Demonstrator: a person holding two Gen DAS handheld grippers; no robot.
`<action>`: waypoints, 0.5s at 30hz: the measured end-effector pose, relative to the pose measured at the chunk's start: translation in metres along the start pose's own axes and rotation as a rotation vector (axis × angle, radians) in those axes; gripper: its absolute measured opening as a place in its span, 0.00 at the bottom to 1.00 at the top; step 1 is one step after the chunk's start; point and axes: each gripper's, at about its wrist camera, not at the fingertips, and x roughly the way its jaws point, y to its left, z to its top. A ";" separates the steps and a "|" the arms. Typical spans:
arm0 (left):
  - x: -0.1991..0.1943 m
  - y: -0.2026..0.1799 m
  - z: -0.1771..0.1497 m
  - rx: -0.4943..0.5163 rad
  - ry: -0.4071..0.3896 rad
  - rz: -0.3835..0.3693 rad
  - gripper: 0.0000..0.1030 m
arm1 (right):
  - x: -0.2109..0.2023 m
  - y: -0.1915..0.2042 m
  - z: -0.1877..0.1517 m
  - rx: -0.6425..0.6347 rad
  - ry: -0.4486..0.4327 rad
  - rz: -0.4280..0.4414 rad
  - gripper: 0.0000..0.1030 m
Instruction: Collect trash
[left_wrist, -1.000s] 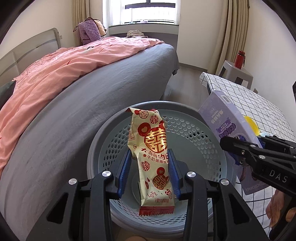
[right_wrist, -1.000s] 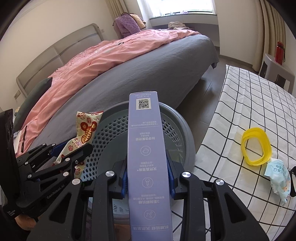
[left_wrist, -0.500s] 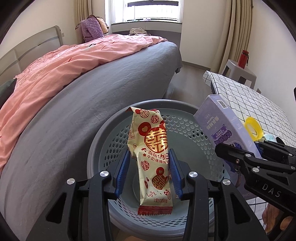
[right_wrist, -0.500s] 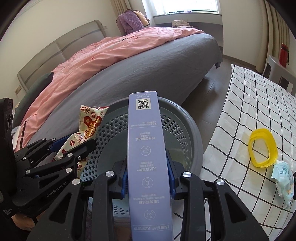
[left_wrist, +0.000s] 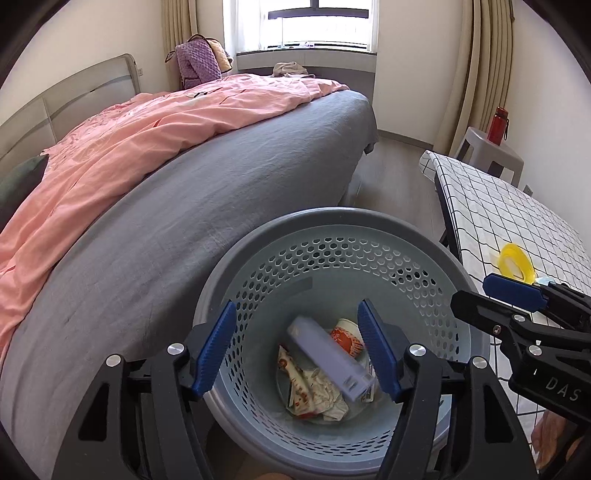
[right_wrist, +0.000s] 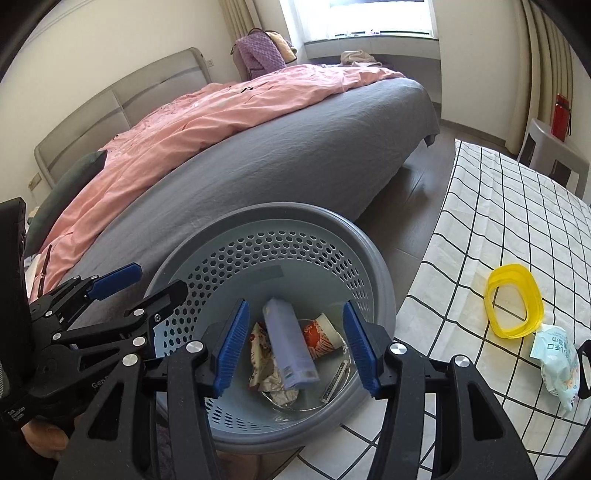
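Left wrist view shows both my grippers, left gripper (left_wrist: 299, 347) and right gripper (right_wrist: 295, 345), with jaws just opened and empty above the basket (left_wrist: 332, 221) at lower centre, the purple box (left_wrist: 328, 360) and wrapper (left_wrist: 314, 391) inside; I should lift clear before reaching right.

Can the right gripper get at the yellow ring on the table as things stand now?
Probably yes. The right gripper is open and empty over the basket, and the yellow ring lies uncovered on the table beside it.
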 end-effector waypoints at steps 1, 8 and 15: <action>0.000 0.000 0.000 0.000 0.000 0.001 0.64 | 0.000 0.000 0.000 0.000 0.000 0.000 0.51; 0.000 0.000 0.000 -0.001 -0.001 0.004 0.65 | 0.001 -0.001 -0.001 0.003 0.002 -0.001 0.51; -0.002 0.000 0.000 0.000 -0.008 0.008 0.66 | 0.002 -0.001 -0.003 0.001 0.007 -0.003 0.51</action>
